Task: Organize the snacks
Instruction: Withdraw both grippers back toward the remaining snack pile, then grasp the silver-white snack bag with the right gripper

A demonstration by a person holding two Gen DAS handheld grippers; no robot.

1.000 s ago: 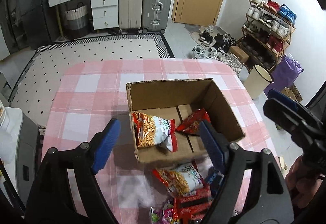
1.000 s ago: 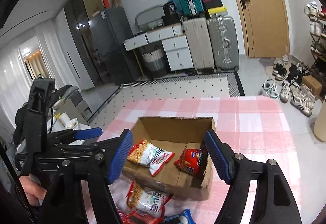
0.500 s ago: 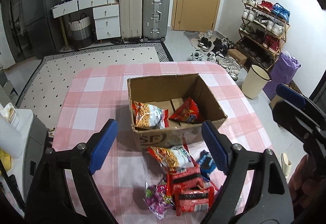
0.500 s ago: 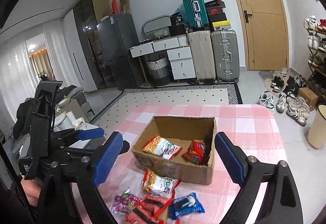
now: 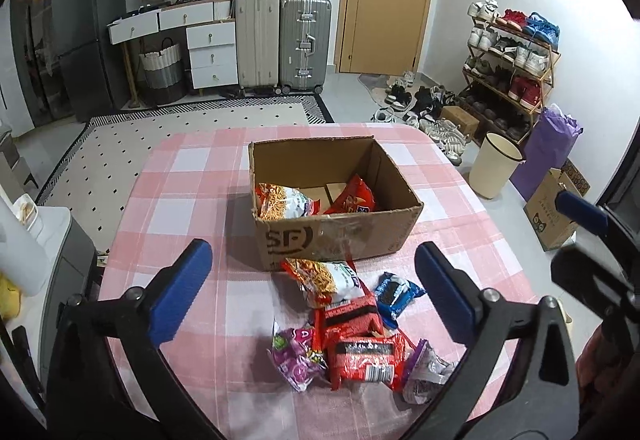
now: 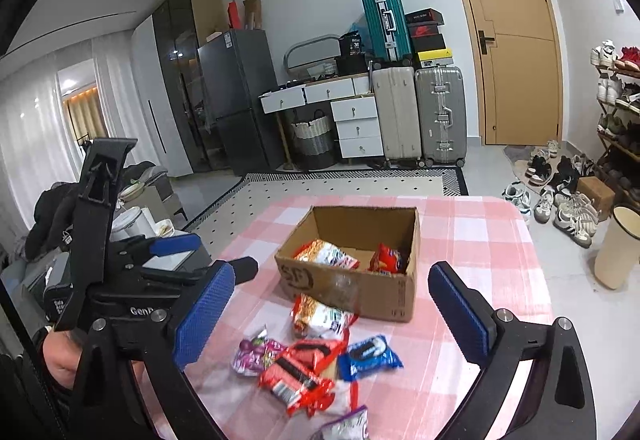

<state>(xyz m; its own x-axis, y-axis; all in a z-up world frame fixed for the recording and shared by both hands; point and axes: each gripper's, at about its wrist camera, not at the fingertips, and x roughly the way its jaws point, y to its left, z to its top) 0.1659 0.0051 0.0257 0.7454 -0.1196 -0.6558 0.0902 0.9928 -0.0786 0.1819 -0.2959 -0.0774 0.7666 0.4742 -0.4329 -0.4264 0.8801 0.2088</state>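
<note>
An open cardboard box point(image 5: 340, 236) point(image 6: 360, 292) stands on the pink checked table point(image 5: 180, 200). Inside lie an orange-and-white chip bag point(image 5: 284, 202) and a red snack bag point(image 5: 354, 198). In front of the box lies a pile of snacks: another chip bag point(image 5: 326, 278), a blue cookie pack point(image 5: 396, 290) point(image 6: 370, 356), red packs point(image 5: 360, 352) point(image 6: 298, 372), a purple pack point(image 5: 294, 358). My left gripper point(image 5: 312, 286) is open and empty above the pile. My right gripper point(image 6: 328, 314) is open and empty, also above the pile; it shows at the right edge of the left wrist view point(image 5: 592, 240).
The table's near and right edges drop to the floor. A cream bin point(image 5: 496, 170), a purple bag and a shoe rack point(image 5: 512, 60) stand to the right. Suitcases point(image 5: 280, 40), drawers and a fridge line the far wall. A side unit point(image 5: 44, 240) stands at the left.
Both grippers have pulled back and up from the box. The snack pile in front of the box has come fully into view. Both stay open and empty.
</note>
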